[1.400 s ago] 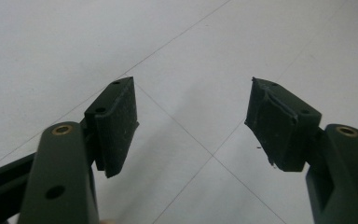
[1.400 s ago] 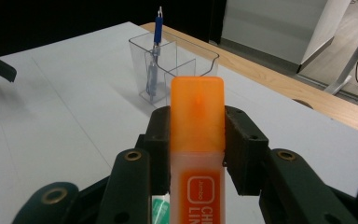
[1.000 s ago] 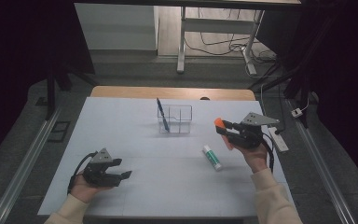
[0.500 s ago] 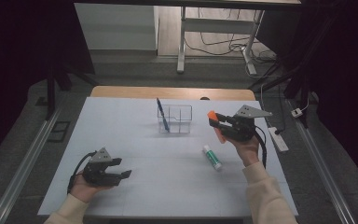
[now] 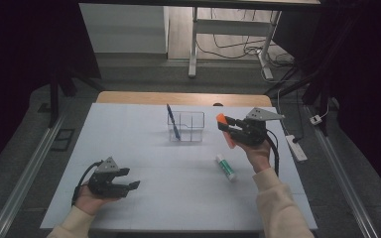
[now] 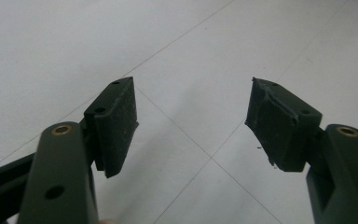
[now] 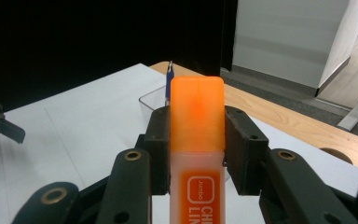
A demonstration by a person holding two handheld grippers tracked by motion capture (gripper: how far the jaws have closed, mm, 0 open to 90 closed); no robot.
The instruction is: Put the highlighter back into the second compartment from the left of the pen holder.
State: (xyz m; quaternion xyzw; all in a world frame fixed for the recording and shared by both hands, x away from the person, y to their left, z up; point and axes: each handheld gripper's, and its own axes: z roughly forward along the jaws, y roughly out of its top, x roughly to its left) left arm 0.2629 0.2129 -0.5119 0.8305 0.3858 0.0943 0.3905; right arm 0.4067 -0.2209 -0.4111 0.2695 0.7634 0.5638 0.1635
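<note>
My right gripper (image 5: 226, 125) is shut on an orange highlighter (image 5: 224, 130), held above the table just right of a clear plastic holder (image 5: 187, 127). In the right gripper view the orange highlighter (image 7: 196, 140) stands upright between the two pads (image 7: 157, 144), cap end up, with the clear holder (image 7: 153, 100) behind it. A blue pen (image 5: 172, 122) leans in the holder's left side. A white and green tube (image 5: 225, 166) lies on the table below the right hand. My left gripper (image 5: 129, 186) rests near the table's front left, open, with bare table between its pads (image 6: 116, 123).
The white table sheet (image 5: 144, 148) has a wooden strip (image 5: 129, 97) along its far edge. A white power strip (image 5: 296, 147) lies by the right edge. A desk frame and cables (image 5: 228, 44) stand on the floor beyond.
My right gripper has carried the orange highlighter leftward toward the clear holder. The left gripper has stayed where it was.
</note>
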